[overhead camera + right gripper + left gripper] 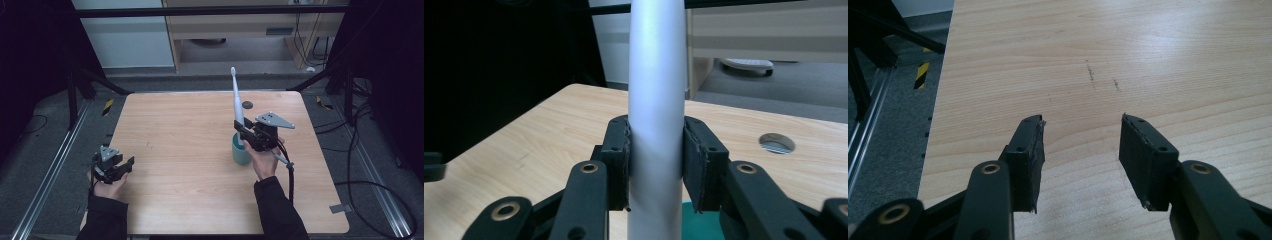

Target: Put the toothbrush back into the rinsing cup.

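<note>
Pinching a white electric toothbrush (237,102) upright in a teal cup (240,152), the right gripper (245,134) stands right. Left gripper (126,165) spread, near-left table edge.

Pretty dim overall, the sides of the high view sink into black while the pale wooden tabletop (190,150) gets soft even light. A whitish sheen sits on it top right in the left gripper view. Grainy, slightly soft everywhere.
</note>
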Demonstrator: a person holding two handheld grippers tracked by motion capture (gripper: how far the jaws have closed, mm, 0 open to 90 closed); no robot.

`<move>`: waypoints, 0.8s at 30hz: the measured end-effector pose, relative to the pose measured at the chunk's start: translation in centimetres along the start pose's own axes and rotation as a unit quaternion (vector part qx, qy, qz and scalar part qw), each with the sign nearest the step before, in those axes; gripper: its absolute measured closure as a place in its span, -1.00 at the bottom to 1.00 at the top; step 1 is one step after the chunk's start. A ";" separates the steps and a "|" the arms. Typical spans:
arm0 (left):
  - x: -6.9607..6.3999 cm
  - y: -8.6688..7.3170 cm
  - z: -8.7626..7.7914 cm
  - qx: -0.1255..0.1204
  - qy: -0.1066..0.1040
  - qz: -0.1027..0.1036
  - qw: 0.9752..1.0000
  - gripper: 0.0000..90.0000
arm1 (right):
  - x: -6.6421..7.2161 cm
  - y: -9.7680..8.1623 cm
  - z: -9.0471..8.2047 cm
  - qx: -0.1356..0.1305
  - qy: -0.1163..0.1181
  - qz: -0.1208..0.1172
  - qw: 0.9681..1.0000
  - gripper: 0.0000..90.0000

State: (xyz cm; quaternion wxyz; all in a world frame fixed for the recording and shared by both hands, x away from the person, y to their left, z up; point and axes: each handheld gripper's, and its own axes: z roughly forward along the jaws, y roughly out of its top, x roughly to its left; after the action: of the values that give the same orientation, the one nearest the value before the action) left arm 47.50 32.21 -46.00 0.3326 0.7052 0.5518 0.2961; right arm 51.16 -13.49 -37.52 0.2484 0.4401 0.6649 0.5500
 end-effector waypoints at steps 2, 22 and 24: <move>0.0 0.0 0.0 0.000 0.000 0.000 1.000 0.16 | -0.4 0.0 0.2 0.001 -0.008 -0.001 1.000 0.47; 0.0 0.0 -0.1 -0.001 0.002 0.001 1.000 0.16 | -2.4 -1.8 2.1 0.047 -0.041 -0.003 0.998 0.47; 0.0 0.0 -0.1 -0.001 0.002 0.001 1.000 0.16 | -2.3 -1.9 2.3 0.053 -0.041 -0.006 0.998 0.47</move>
State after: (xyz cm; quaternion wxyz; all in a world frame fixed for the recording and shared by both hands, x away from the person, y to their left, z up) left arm 47.45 32.21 -45.93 0.3323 0.7050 0.5509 0.2985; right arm 53.53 -14.29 -40.31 0.2557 0.4707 0.6849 0.4940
